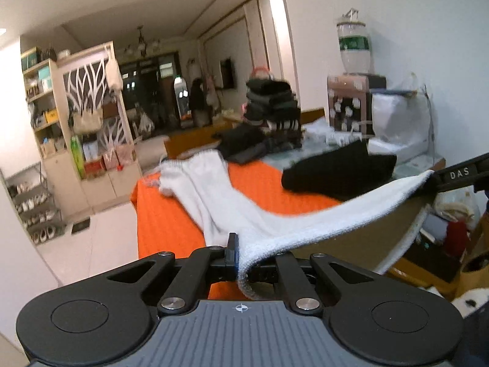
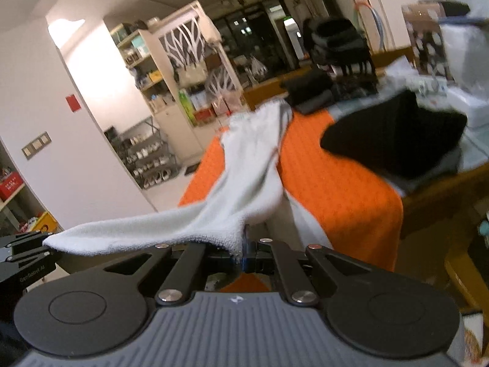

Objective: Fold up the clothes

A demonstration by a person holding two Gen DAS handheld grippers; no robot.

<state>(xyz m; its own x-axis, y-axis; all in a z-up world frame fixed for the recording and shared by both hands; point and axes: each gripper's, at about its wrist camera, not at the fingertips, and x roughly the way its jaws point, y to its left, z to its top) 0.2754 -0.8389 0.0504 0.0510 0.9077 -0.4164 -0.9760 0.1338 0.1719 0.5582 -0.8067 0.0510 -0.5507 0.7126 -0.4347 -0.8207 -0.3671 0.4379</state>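
Tongs of both hands pinch white garment [image 1: 214, 195] over orange cloth [image 1: 165, 214].

right claw [image 2: 244, 252] pinching white garment [image 2: 244, 183], orange cloth [image 2: 336, 183]

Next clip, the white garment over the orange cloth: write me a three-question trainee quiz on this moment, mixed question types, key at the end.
1. True or false: the left claw and the right claw each pinch the white garment.
2. What lies flat on the orange cloth beyond the white garment?
A. a black garment
B. a blue towel
C. a pair of shoes
3. Fill in: the far end of the white garment rests on the ____ cloth.

Key
1. True; both are closed on its near edge, one at each corner.
2. A
3. orange
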